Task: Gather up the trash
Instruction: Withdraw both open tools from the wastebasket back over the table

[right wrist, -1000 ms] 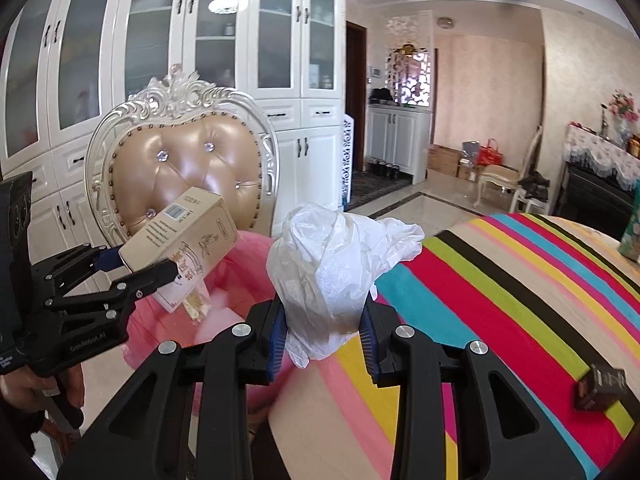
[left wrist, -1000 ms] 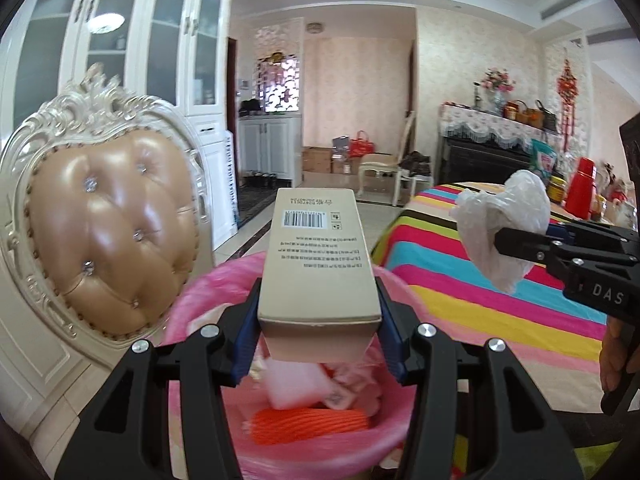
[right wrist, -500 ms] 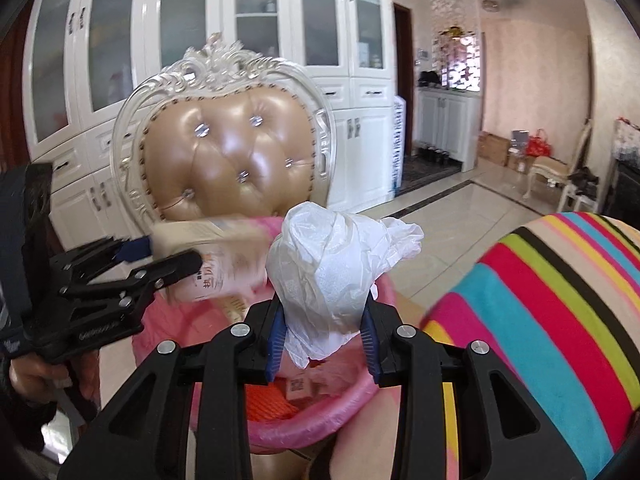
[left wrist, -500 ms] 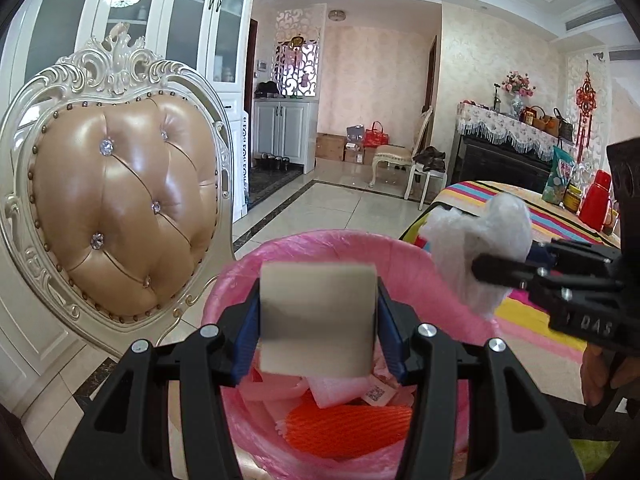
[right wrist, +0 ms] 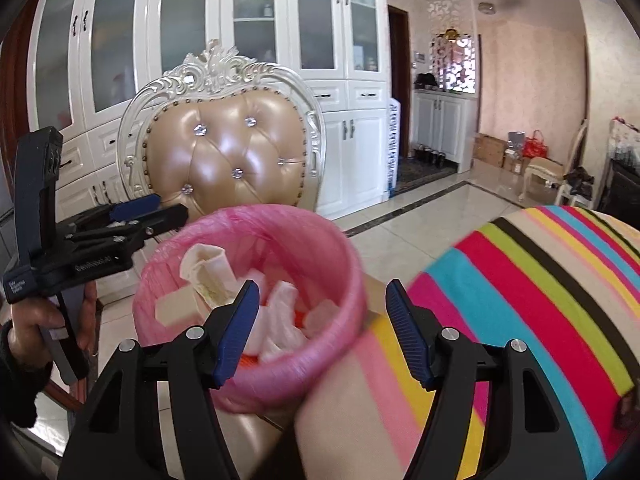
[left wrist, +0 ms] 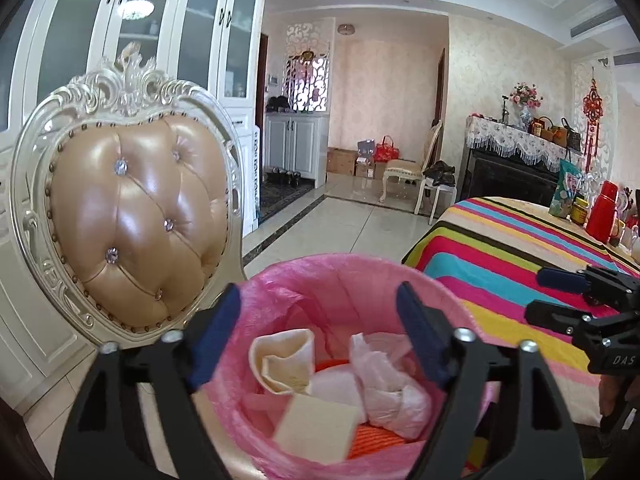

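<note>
A bin lined with a pink bag (left wrist: 344, 276) (right wrist: 340, 248) stands on a chair seat beside the table. Inside lie the tan box (left wrist: 316, 428) (right wrist: 176, 308), the crumpled white plastic bag (left wrist: 384, 376) (right wrist: 280, 316), a cream paper wrapper (left wrist: 286, 356) and orange netting (left wrist: 376, 438). My left gripper (left wrist: 320, 336) is open and empty just above the bin's near rim; it also shows in the right wrist view (right wrist: 160, 210). My right gripper (right wrist: 320, 332) is open and empty over the bin's right side; it also shows in the left wrist view (left wrist: 560, 296).
An ornate chair back (left wrist: 136, 224) (right wrist: 232, 160) rises right behind the bin. The striped tablecloth (left wrist: 520, 264) (right wrist: 540, 280) covers the table to the right, with a red flask (left wrist: 602, 212) and jars at its far end. White cabinets (right wrist: 240, 40) line the wall.
Both grippers have opened. The tan box dropped from my left gripper and the white plastic bag from my right gripper into the bin.
</note>
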